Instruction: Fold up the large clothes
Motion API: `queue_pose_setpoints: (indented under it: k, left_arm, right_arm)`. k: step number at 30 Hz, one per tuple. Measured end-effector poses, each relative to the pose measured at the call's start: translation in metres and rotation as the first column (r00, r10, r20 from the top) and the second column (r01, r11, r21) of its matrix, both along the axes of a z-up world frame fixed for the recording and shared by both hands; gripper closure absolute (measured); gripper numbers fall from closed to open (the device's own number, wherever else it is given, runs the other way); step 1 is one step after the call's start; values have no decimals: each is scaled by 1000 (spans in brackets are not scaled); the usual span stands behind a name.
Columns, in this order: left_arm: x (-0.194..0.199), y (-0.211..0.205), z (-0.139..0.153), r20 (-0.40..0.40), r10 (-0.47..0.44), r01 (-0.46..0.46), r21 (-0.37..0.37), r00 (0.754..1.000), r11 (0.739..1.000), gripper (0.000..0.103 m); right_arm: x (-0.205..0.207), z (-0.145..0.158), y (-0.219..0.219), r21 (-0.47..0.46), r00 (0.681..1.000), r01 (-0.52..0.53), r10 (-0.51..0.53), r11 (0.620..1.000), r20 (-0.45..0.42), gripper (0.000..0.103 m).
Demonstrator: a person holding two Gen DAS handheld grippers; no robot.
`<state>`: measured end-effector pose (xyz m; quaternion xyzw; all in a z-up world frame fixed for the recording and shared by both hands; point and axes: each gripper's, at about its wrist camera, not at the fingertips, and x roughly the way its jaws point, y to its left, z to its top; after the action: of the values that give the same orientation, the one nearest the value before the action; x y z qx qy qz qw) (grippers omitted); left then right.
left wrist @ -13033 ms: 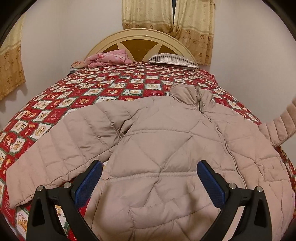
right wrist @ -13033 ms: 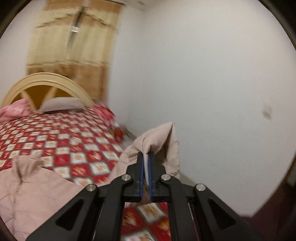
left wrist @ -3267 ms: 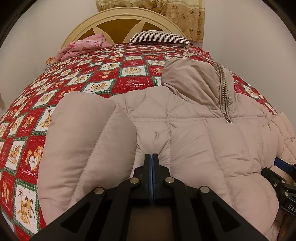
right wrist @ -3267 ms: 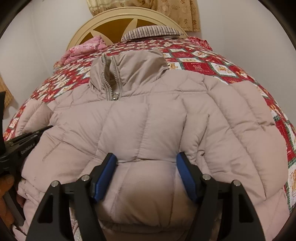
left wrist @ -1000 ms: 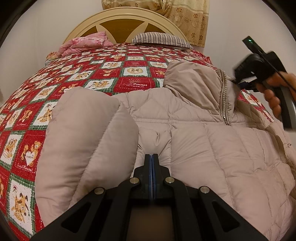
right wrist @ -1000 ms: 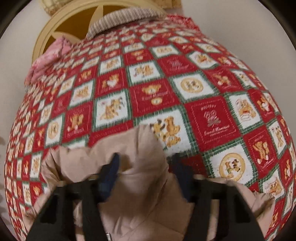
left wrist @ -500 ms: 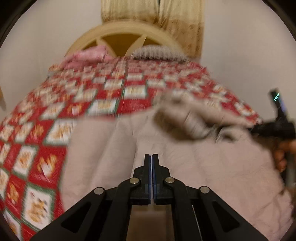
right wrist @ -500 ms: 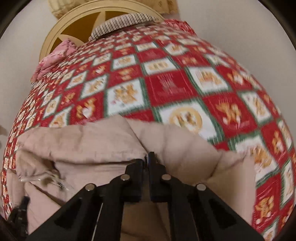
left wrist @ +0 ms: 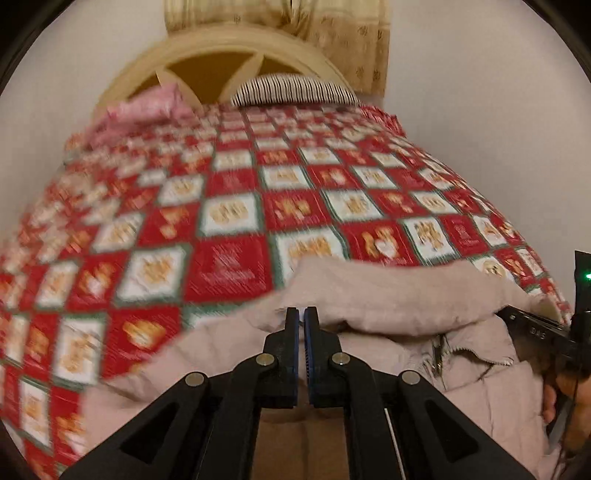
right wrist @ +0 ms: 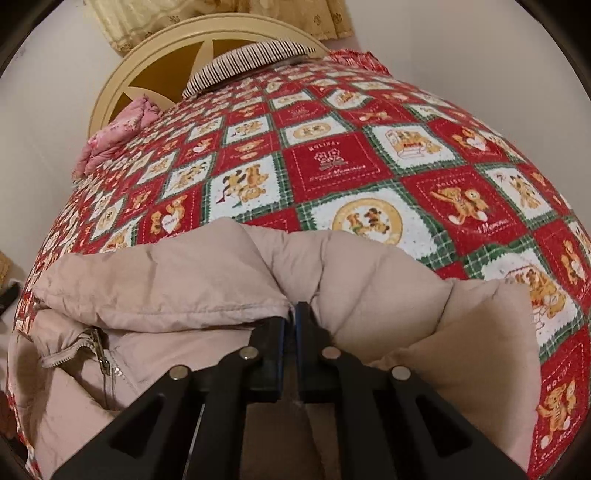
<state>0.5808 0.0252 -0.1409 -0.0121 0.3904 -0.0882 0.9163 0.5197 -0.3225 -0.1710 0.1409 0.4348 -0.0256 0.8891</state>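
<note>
A beige quilted puffer jacket [left wrist: 388, 295] lies bunched at the near end of the bed, its upper edge rolled into a thick fold. My left gripper [left wrist: 303, 314] is shut, its tips pinched into that fold. In the right wrist view the jacket [right wrist: 166, 288] fills the lower half, and my right gripper [right wrist: 291, 314] is shut on the puffy edge beside the collar. The zipper [right wrist: 99, 354] hangs open at the left. The right gripper's black body [left wrist: 539, 334] and the hand [left wrist: 569, 398] holding it show at the right edge of the left wrist view.
A red patchwork quilt [left wrist: 229, 266] covers the bed beyond the jacket. At the far end are a striped pillow [left wrist: 295, 88], a pink bundle [left wrist: 147, 110] and a cream headboard [left wrist: 221, 55], with a curtain [left wrist: 332, 29] above. White walls flank the bed.
The right gripper went from open over the collar to shut on the jacket's edge. The left gripper moved forward and up, still shut. The jacket's top has rolled nearer, baring more quilt.
</note>
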Motion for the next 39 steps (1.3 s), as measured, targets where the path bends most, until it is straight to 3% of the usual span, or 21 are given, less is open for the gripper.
queue_pose_setpoints:
  k: [4, 12, 18, 22, 25, 29, 31, 32, 33, 35, 39]
  left_arm:
    - [1, -4, -14, -20, -24, 23, -57, 999, 998, 100]
    - [8, -5, -29, -64, -14, 10, -50, 998, 999, 101]
    - [-19, 4, -20, -21, 5, -7, -87, 1000, 996, 103]
    - [-35, 5, -27, -4, -9, 9, -23, 1000, 1000, 103]
    - [-35, 9, -10, 55, 33, -31, -43, 998, 999, 103]
    - [-17, 2, -3, 18, 19, -18, -25, 1000, 1000, 101]
    - [-11, -4, -10, -11, -4, 4, 20, 1000, 1000, 84]
    - [-9, -6, -14, -32, -14, 15, 31, 999, 999, 49]
    - [-11, -4, -15, -18, -4, 4, 32, 1000, 999, 27]
    - [-14, -1, -15, 11, 5, -5, 22, 1000, 1000, 26]
    - [-3, -2, -18, -7, -1, 1, 32, 1000, 999, 26]
  right_arm:
    - [1, -2, -1, 10, 1000, -6, 6, 1000, 13, 97]
    - [1, -6, -4, 39, 1000, -9, 8, 999, 28, 97]
    - [-3, -6, -9, 67, 999, 6, -9, 998, 51, 99]
    - [-4, -5, -11, 79, 998, 10, -15, 997, 60, 99]
    - [-2, -7, -8, 67, 999, 4, -7, 998, 46, 99]
    - [-2, -7, -8, 58, 999, 2, -5, 998, 46, 99]
    - [-2, -7, -8, 58, 999, 2, -5, 998, 47, 99]
    - [-2, -7, -8, 57, 999, 2, -5, 998, 48, 99]
    - [-2, -7, -8, 58, 999, 2, -5, 998, 47, 99]
    - [-3, -7, -8, 63, 999, 1, -4, 998, 49, 99]
    - [-3, -7, -8, 72, 999, -1, -3, 997, 52, 99]
